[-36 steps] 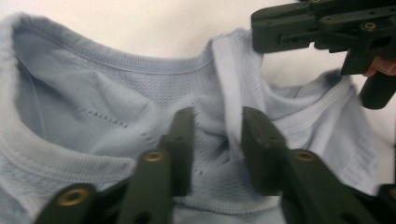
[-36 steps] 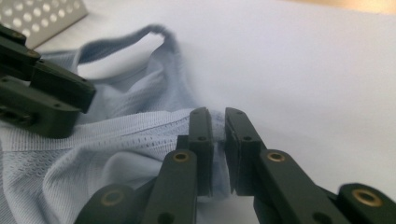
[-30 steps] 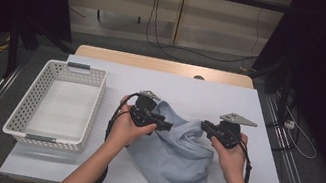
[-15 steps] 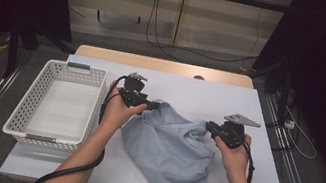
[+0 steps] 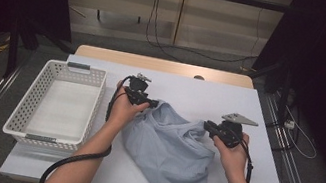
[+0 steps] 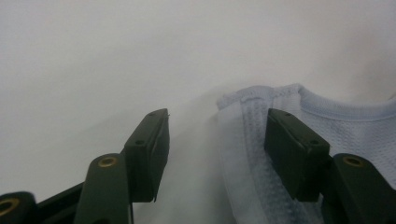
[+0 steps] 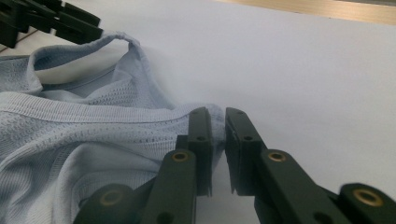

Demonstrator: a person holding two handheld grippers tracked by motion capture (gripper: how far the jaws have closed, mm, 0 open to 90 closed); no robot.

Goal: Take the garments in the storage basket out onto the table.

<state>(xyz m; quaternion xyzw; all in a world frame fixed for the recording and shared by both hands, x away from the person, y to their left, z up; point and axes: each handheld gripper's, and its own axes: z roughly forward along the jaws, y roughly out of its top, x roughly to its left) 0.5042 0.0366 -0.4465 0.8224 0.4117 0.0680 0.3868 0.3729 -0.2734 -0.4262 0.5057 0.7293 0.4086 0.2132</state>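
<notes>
A light blue mesh garment (image 5: pixel 166 148) lies crumpled on the white table (image 5: pixel 201 95). My left gripper (image 5: pixel 152 104) is at its far left corner, tips low over the table. In the left gripper view the jaws (image 6: pixel 217 144) stand apart and have just been closing; the garment's hemmed edge (image 6: pixel 243 140) lies between them beside the right pad (image 6: pixel 292 149), not pinched. My right gripper (image 5: pixel 206 125) is at the garment's right corner, and its jaws (image 7: pixel 218 140) are shut on a fold of the garment (image 7: pixel 70 135). The left gripper (image 7: pixel 56 23) shows at the top left of the right gripper view.
A white slatted basket (image 5: pixel 28 137) stands at the table's left side with nothing in it. A wooden strip (image 5: pixel 165 65) runs along the table's far edge. Metal rails flank the table, and cables lie on the floor behind it.
My left hand has moved from the middle of the garment to its far left corner and come down. The cloth it had bunched up now lies flatter. The right hand has kept still.
</notes>
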